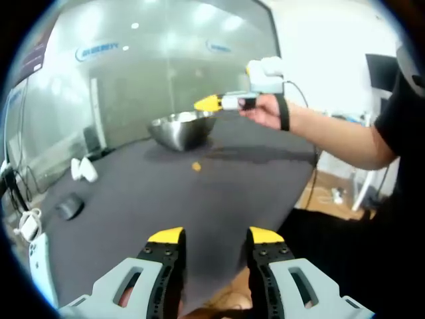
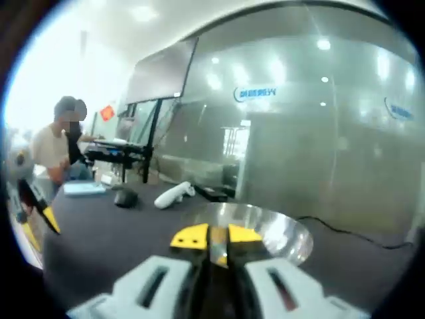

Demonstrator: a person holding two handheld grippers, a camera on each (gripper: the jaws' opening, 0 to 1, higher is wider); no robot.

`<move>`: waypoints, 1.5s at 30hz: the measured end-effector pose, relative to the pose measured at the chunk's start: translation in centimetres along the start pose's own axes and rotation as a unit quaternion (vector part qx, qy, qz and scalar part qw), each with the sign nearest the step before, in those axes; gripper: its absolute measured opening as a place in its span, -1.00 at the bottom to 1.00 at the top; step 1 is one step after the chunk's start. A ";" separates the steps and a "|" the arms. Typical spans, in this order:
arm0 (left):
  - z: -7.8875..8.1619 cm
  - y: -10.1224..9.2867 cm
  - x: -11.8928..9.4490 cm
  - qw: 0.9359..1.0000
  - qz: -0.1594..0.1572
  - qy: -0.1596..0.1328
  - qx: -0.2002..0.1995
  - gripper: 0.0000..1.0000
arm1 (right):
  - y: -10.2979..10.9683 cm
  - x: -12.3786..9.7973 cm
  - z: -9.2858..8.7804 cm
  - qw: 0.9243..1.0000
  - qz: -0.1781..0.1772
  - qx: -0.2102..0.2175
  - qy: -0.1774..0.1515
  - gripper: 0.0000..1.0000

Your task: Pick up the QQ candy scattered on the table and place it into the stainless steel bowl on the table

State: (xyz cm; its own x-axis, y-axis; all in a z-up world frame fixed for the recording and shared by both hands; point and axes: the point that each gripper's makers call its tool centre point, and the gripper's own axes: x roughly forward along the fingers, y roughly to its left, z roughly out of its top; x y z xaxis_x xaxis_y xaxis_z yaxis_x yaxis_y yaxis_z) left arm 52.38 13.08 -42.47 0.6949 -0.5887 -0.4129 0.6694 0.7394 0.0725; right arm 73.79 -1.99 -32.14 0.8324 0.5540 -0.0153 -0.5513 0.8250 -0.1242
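Note:
The stainless steel bowl [image 1: 182,129] stands on the far part of the dark table [image 1: 133,219]. One small orange QQ candy [image 1: 196,167] lies on the table just in front of it. My left gripper [image 1: 216,235] is open and empty, low over the near table edge. A hand holds my right gripper [image 1: 207,103] at the bowl's right rim. In the right gripper view, the right gripper [image 2: 218,236] hangs over the bowl [image 2: 272,232], its jaws nearly together on a small pale candy [image 2: 218,251]. The left gripper [image 2: 36,206] shows at that view's left edge.
A black mouse [image 1: 69,207] and white controllers [image 1: 84,169] lie on the table's left side, also seen as mouse [image 2: 125,197] and controller [image 2: 174,194]. The table edge [image 1: 292,199] runs along the right. A person [image 2: 56,143] sits at a distant desk. Glass walls stand behind.

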 end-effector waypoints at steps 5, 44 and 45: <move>0.0 0.1 0.0 1.000 0.001 0.001 0.000 -0.23 | -1.8 2.6 0.1 1.000 -0.021 0.011 0.009 -0.80; 0.9 -1.0 0.1 1.000 -0.020 -0.012 0.003 -0.23 | 1.6 -5.5 -2.5 0.988 0.147 0.016 0.032 -0.53; 1.1 -1.1 0.1 1.000 -0.021 -0.015 0.004 -0.23 | 1.8 -5.9 -3.1 0.988 0.153 0.013 0.037 -0.54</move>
State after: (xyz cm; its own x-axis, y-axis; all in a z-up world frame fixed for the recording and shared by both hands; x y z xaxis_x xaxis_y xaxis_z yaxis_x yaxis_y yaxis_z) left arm 51.98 11.91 -41.59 0.6729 -0.6292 -0.3889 0.7006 0.7108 0.0623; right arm 68.10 -4.13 -35.40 0.6284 0.7685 -0.1205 -0.7778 0.6237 -0.0780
